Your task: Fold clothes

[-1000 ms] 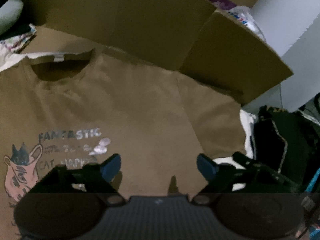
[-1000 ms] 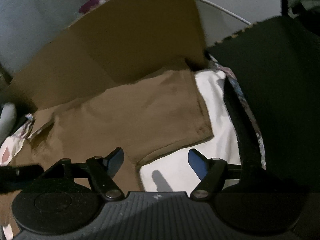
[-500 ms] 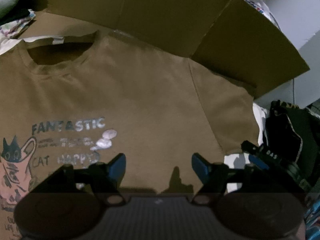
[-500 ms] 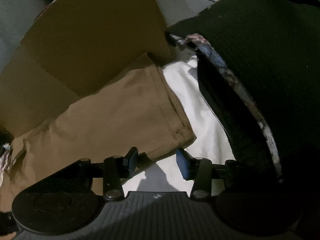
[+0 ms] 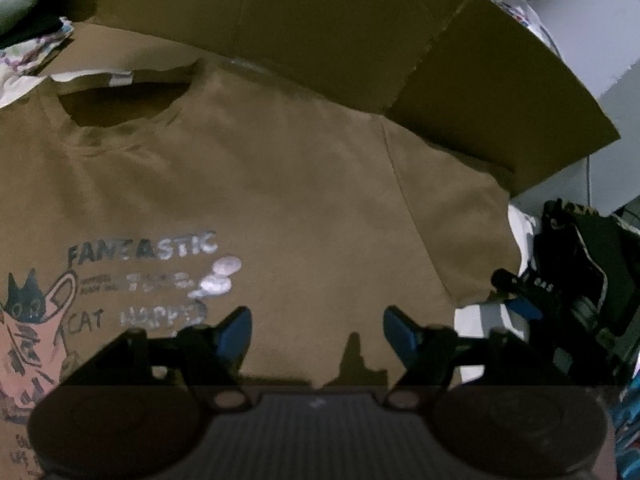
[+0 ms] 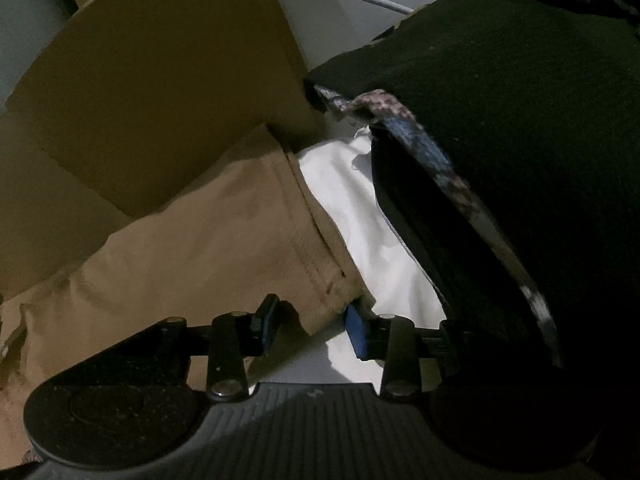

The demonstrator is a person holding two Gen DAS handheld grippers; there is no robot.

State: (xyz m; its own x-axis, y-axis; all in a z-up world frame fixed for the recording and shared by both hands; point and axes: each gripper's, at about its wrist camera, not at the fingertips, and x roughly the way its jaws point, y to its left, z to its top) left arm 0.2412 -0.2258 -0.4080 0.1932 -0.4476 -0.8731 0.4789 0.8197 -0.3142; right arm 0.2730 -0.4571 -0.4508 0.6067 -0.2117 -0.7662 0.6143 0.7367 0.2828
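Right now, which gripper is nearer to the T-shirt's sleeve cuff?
Right. The right gripper has the cuff corner between its closing jaws; the left gripper hangs open over the T-shirt chest beside the print.

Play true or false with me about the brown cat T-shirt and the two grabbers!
1. The brown T-shirt lies flat with its cat print facing up. True.
2. The right gripper has the sleeve corner between its closing jaws. True.
3. The left gripper is pinching the collar. False: it hangs open over the chest.
4. The shirt says "FANTASTIC". True.
5. A cardboard box sits on top of the print. False: it stands behind the shirt.
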